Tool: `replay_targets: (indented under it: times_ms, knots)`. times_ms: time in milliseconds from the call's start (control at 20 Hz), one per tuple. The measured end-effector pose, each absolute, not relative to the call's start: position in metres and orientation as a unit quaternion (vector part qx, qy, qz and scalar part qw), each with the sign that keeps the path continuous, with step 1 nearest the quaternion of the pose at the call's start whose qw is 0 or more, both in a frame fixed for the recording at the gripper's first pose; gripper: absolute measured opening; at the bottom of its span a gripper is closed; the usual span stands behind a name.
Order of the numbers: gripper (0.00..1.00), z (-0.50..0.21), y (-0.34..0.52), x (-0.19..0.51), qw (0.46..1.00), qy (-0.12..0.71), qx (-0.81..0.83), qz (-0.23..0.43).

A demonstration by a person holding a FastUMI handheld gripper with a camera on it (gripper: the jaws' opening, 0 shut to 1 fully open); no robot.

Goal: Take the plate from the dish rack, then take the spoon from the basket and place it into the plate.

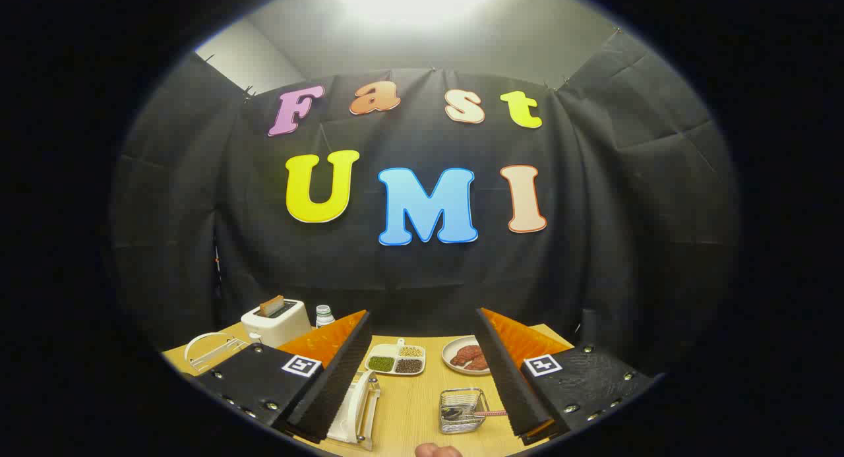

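Tool (422, 371) hovering wide open over desk (409, 404); basket (463, 411) holding spoon (469, 413) sitting between fingers, plate (353, 404) in rack by left finger, toaster (275, 320) at far-left corner.

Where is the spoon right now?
In the gripper view, the spoon lies in the small wire basket on the table, just inside the right finger of the open gripper.

The camera rides on the gripper (422, 371), looking forward along its spread fingers. It sits raised above the wooden table (409, 404), facing the booth's wall.
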State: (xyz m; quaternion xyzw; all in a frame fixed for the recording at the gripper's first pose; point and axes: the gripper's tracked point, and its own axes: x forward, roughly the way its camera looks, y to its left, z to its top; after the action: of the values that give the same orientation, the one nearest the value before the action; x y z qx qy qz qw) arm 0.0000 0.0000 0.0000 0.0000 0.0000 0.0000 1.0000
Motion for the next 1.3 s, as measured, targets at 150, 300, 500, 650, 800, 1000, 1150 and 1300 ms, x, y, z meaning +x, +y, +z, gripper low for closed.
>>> replay_targets:
  times_ms: [150,300,500,650,800,1000,1150,1300]
  knots:
    - [0.96,0.004,0.009,0.004,1.000,-0.001,-0.005,0.006]
    - [0.96,0.008,0.017,0.006,1.000,-0.004,-0.012,0.009]
    - [0.96,0.010,0.025,0.007,1.000,-0.003,-0.010,0.012]
    - [0.96,0.012,0.032,0.011,1.000,0.001,-0.007,0.018]
    - [0.96,0.004,0.042,0.018,0.999,0.027,-0.008,0.027]
    - [0.96,-0.012,0.063,0.033,0.996,0.079,-0.013,0.031]
    - [0.96,-0.050,0.095,0.044,0.982,0.177,0.008,0.069]
    - [0.96,-0.095,0.122,0.049,0.952,0.289,0.040,0.095]
